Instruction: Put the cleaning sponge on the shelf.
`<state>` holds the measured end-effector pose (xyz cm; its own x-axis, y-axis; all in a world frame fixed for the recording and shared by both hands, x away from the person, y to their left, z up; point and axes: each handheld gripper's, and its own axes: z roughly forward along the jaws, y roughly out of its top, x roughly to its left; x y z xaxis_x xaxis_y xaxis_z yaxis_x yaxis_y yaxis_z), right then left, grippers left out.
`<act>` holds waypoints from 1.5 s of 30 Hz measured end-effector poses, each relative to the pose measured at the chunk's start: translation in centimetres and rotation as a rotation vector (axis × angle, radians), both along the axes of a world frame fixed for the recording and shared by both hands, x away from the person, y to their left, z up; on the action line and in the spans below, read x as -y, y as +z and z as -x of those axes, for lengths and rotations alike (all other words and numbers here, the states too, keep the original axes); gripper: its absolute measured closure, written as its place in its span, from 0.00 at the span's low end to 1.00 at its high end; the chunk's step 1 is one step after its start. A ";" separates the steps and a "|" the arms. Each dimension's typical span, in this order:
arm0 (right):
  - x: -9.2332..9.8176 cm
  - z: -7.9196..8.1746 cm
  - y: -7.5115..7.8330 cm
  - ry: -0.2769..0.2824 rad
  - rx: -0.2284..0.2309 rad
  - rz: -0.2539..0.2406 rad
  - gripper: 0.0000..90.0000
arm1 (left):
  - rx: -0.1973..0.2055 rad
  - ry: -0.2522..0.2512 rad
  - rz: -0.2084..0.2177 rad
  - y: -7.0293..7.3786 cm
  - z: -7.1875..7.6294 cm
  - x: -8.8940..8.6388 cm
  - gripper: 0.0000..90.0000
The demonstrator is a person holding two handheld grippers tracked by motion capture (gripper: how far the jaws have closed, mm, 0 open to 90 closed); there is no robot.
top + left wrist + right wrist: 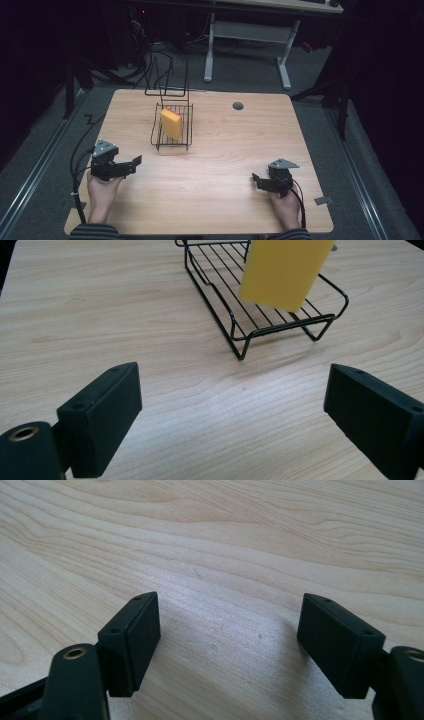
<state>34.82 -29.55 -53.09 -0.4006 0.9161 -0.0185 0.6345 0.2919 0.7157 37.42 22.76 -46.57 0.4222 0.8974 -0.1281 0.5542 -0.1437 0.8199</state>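
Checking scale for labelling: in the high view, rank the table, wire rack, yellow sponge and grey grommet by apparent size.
1. table
2. wire rack
3. yellow sponge
4. grey grommet
No near ties here.

I work in what looks like a lab or test room: a bare wooden table (210, 200) stands on grey carpet, dark curtains close both sides, loose cables (150, 60) sprawl on the floor behind, and a white-legged desk (247, 40) sits at the back.
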 end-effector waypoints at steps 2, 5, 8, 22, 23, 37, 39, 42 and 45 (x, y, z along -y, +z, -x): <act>0.0 0.0 0.0 0.000 0.000 0.000 0.28 | -0.004 -0.002 -0.001 -0.3 0.0 0.0 0.10; 0.0 0.0 0.0 0.000 0.000 0.001 0.28 | -0.010 0.004 -0.007 -0.6 0.1 -0.1 0.10; 0.0 0.0 0.0 0.000 0.000 0.000 0.28 | -0.019 0.006 -0.002 -1.1 0.2 -0.1 0.11; 0.0 0.0 0.0 0.001 0.001 0.001 0.28 | -0.066 0.022 -0.012 -3.6 0.5 -0.2 0.11; 0.0 0.0 0.0 0.000 0.000 0.000 0.28 | -0.068 0.023 -0.013 -3.7 0.5 -0.2 0.11; 0.0 0.0 0.0 0.000 0.000 0.000 0.28 | -0.102 0.056 -0.092 -6.0 0.3 0.0 0.13; 0.0 0.0 0.0 0.000 0.001 -0.001 0.28 | -0.105 0.056 -0.101 -6.2 0.3 0.1 0.13; 0.0 0.0 0.0 0.001 0.000 0.001 0.28 | -0.110 0.066 -0.138 -6.7 0.2 0.2 0.14; 0.0 0.0 0.0 0.000 0.000 -0.001 0.28 | -0.107 0.077 -0.168 -7.2 0.2 0.3 0.13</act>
